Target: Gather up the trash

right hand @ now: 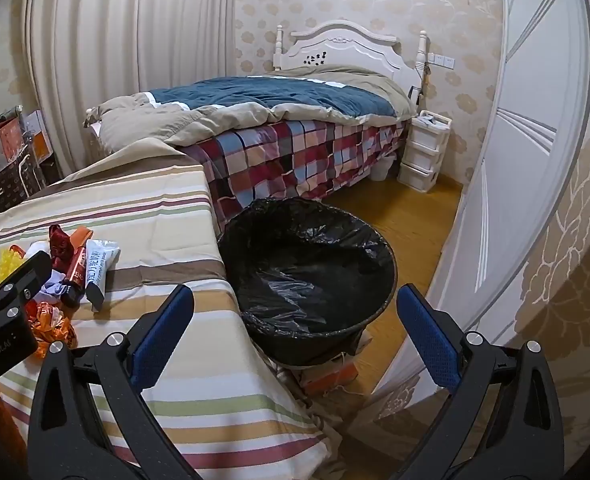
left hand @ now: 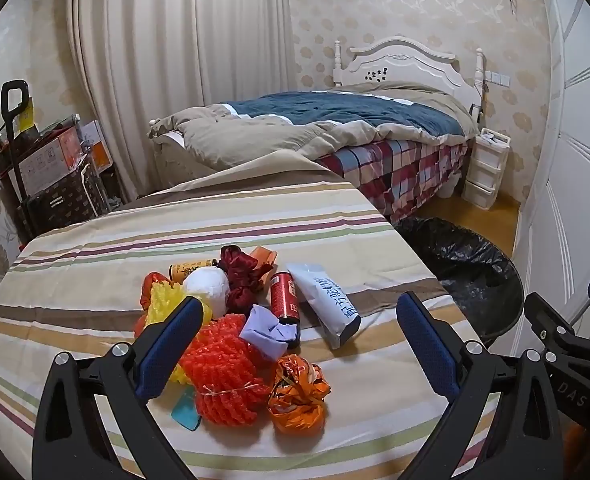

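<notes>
Trash (left hand: pixel 251 332) is seen heaped on the striped bench (left hand: pixel 95 264).
Both claws, left (left hand: pixel 299 320) and right (right hand: pixel 295 312), are held wide open and empty, beside the bin (right hand: pixel 307 268).

My two black plastic hand-held grippers with blue pads

My left gripper (left hand: pixel 299 316) and right gripper (right hand: pixel 295 308) look alike: black angular arms with triangular cut-outs, round silver screws at the pivots, and textured dark-blue pads (left hand: pixel 167 344) on the fingers; pale lettering marks each black body.
</notes>
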Action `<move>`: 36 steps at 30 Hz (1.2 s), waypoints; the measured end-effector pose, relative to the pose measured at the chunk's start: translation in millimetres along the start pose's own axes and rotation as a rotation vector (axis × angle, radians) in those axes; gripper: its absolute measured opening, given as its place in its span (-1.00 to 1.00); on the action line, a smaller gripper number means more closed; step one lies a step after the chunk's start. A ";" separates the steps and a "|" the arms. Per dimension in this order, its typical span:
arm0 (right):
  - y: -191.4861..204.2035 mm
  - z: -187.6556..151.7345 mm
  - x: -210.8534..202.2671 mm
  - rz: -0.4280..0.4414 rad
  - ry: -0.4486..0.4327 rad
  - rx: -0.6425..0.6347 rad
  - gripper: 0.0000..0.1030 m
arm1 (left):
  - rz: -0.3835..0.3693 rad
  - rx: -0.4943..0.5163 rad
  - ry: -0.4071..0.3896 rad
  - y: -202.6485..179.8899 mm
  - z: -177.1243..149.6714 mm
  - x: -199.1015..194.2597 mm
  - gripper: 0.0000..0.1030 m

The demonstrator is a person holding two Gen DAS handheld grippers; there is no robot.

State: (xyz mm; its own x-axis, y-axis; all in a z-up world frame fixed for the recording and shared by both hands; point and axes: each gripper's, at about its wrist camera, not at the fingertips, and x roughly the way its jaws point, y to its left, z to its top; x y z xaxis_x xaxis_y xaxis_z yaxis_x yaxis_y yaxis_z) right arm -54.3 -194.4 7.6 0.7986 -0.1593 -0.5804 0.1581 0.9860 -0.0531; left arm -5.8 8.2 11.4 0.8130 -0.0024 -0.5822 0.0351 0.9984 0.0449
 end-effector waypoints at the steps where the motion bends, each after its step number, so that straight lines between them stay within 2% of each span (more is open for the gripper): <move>1: -0.6 -0.1 0.3 0.001 0.000 0.000 0.92 | 0.001 0.001 0.000 0.1 0.1 -0.2 0.88; 36: 4.2 -0.5 0.1 0.007 0.005 0.006 0.92 | 0.005 -0.003 0.012 3.2 -11.8 2.0 0.88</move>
State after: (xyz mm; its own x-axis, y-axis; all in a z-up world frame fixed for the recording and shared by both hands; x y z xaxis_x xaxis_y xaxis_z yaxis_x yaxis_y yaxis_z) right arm -53.8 -190.3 7.0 0.7969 -0.1521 -0.5846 0.1562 0.9868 -0.0438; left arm -11.0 12.0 0.8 0.8059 0.0030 -0.5920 0.0295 0.9985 0.0451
